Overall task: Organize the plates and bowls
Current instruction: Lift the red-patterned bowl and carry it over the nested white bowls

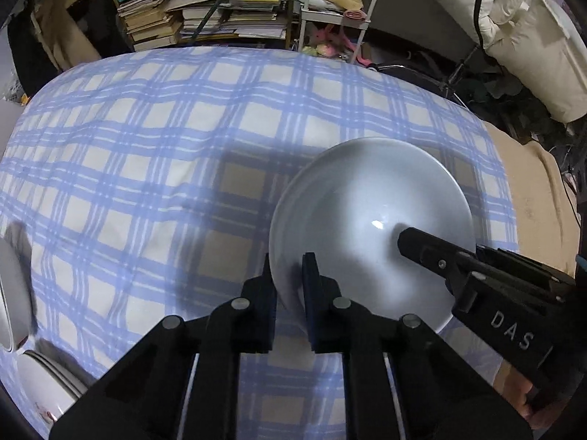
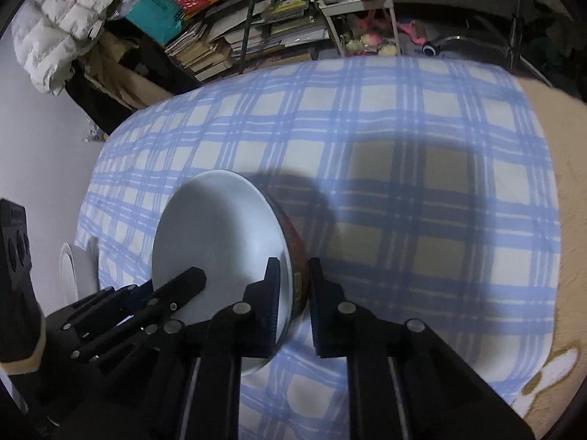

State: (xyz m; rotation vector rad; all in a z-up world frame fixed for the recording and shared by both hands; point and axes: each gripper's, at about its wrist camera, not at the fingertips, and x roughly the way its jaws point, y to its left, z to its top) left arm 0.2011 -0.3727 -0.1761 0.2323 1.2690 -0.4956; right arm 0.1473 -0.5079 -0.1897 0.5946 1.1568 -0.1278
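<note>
A white bowl [image 1: 367, 220] with a red-and-green patterned outside [image 2: 297, 256] is held tilted above the blue plaid cloth [image 1: 165, 139]. My left gripper [image 1: 290, 278] is shut on its left rim, one finger inside and one outside. My right gripper [image 2: 293, 286] is shut on the opposite rim; its fingers [image 1: 422, 245] reach into the bowl in the left wrist view. The left gripper's fingers [image 2: 183, 282] show at the bowl's left in the right wrist view.
More white dishes [image 1: 40, 385] lie at the cloth's left edge, also seen in the right wrist view [image 2: 73, 271]. Shelves of books [image 1: 205, 11] and a white rack [image 1: 330, 11] stand behind. A beige blanket [image 2: 565, 220] lies to the right.
</note>
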